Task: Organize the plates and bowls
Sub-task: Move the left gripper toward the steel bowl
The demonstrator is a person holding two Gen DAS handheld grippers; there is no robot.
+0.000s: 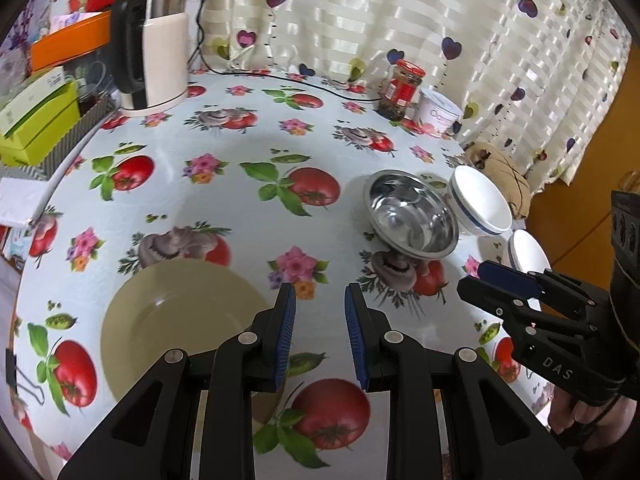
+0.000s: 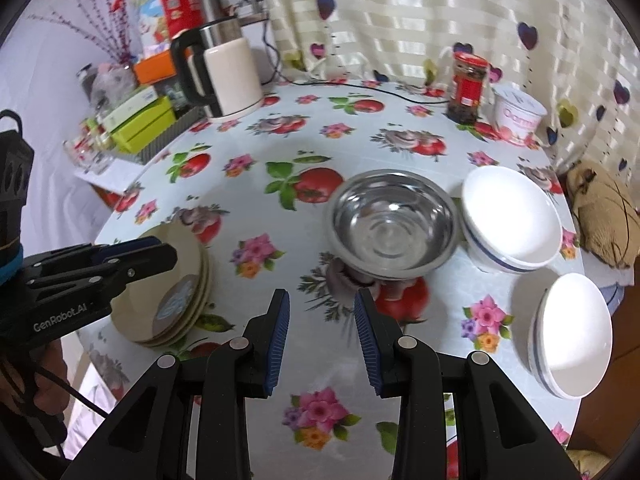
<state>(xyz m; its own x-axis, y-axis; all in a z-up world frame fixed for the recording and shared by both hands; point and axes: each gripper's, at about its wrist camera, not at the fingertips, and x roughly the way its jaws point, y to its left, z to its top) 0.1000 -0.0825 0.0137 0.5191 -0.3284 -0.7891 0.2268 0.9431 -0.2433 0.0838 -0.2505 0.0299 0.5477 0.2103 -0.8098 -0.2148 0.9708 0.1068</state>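
Blue ribbed pads line the fingers of the left gripper (image 1: 320, 332), which hangs over the flowered tablecloth (image 1: 224, 200) with its jaws parted and nothing between them. In the left wrist view a stack of beige plates (image 1: 176, 320) lies just to the left of that gripper, its near edge hidden behind the left finger. Ahead and to the right stands a steel bowl (image 1: 412, 214), and a white bowl (image 1: 482, 204) with a blue stripe sits just beyond it, the two close enough that I cannot tell whether they touch. A second white bowl (image 1: 528, 254) shows partly behind the right gripper (image 1: 508, 280), which enters from the right edge. In the right wrist view the right gripper (image 2: 322, 340) also stands released, jaws apart over bare cloth. The steel bowl (image 2: 390, 222) sits straight ahead of it, the striped white bowl (image 2: 512, 216) just right of that, and the other white bowl (image 2: 574, 334) near the table edge at the gripper's right. The plates (image 2: 180, 292) lie to its left, under the tip of the left gripper (image 2: 132, 256). A kettle (image 2: 228, 76) and a red-lidded jar (image 2: 468, 86) stand far ahead.
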